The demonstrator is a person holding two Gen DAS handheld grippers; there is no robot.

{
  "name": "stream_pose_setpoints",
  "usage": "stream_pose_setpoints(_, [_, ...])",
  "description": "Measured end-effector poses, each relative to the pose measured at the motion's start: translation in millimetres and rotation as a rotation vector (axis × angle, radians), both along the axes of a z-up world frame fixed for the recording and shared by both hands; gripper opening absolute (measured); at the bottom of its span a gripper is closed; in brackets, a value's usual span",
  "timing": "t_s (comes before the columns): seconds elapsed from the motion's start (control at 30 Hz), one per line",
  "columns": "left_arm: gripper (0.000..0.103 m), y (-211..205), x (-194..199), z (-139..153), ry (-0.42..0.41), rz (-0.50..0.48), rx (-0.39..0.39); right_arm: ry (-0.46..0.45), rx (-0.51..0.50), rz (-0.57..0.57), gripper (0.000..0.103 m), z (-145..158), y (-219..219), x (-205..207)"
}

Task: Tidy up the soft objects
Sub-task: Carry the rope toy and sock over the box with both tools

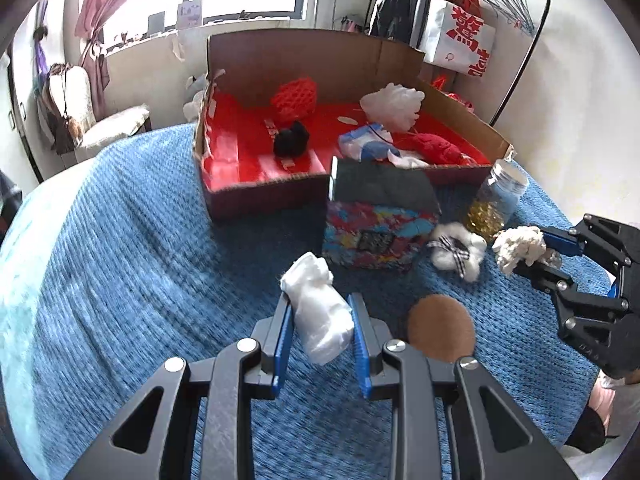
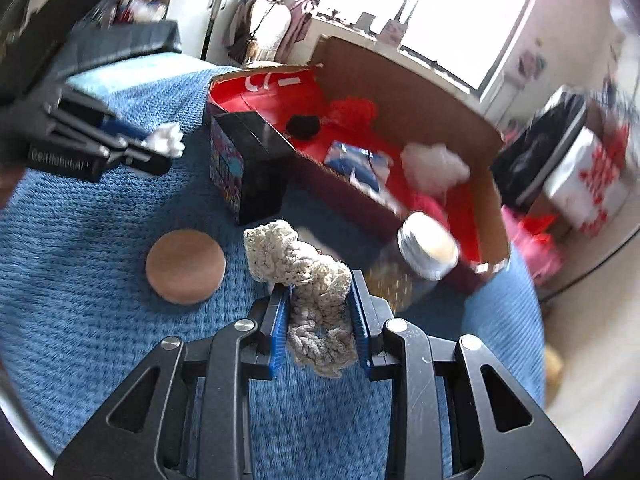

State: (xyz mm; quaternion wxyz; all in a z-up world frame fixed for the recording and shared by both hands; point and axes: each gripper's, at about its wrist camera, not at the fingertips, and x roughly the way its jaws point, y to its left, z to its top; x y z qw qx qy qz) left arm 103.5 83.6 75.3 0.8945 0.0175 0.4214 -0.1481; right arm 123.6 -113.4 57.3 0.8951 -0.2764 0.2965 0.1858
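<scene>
My left gripper is shut on a crumpled white plastic bag, held above the blue blanket; it also shows in the right wrist view. My right gripper is shut on a cream knitted piece, seen in the left wrist view at the right. A red-lined cardboard box lies behind, holding a red mesh item, a black fluffy item, a white fluffy item, a blue-white bag and a red knitted item. A white fluffy bow lies on the blanket.
A colourful box with a dark top stands in front of the cardboard box. A jar with gold contents stands to its right. A brown round pad lies on the blue blanket. A clothes rack stands behind.
</scene>
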Motion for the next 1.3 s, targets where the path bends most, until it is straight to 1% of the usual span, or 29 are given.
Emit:
stream_pose_setpoints(0.07, [0.028, 3.1, 6.0, 4.5, -0.008, -0.009, 0.007, -0.02, -0.029, 0.007, 0.027, 0.9, 8.1, 3.3])
stream_pose_setpoints(0.3, [0.028, 10.9, 28.9, 22.8, -0.032, -0.049, 0.01, -0.058, -0.073, 0.013, 0.027, 12.5, 17.9, 25.3])
stream_pose_setpoints(0.43, [0.028, 10.7, 44.4, 32.4, -0.033, -0.087, 0.004, -0.053, -0.084, 0.03, 0.027, 20.4, 21.9, 40.3])
stream_pose_setpoints(0.5, [0.028, 9.4, 53.5, 35.7, -0.025, -0.11, 0.0, -0.036, -0.076, 0.043, 0.027, 24.4, 23.4, 49.8])
stream_pose_setpoints(0.6, [0.028, 5.7, 66.6, 39.6, -0.014, -0.145, -0.004, 0.016, -0.042, 0.068, 0.027, 32.0, 24.5, 69.8])
stream_pose_setpoints(0.67, [0.028, 3.3, 76.0, 41.7, 0.002, -0.166, -0.016, 0.083, 0.008, 0.09, 0.027, 37.9, 23.2, 87.6])
stream_pose_setpoints(0.77, [0.028, -1.3, 89.6, 43.1, 0.022, -0.19, -0.024, 0.149, 0.057, 0.107, 0.027, 46.1, 21.1, 111.1])
stream_pose_setpoints(0.97, [0.028, -11.7, 117.8, 39.8, 0.084, -0.238, -0.026, 0.254, 0.124, 0.124, 0.027, 61.1, 22.4, 154.7])
stream_pose_setpoints(1.13, [0.028, -20.6, 141.5, 32.3, 0.142, -0.253, -0.012, 0.342, 0.119, 0.146, 0.027, 66.3, 34.1, 199.5])
stream_pose_setpoints(1.3, [0.028, -31.8, 163.4, 24.3, 0.201, -0.27, 0.002, 0.415, 0.077, 0.145, 0.027, 56.9, 49.0, 245.1])
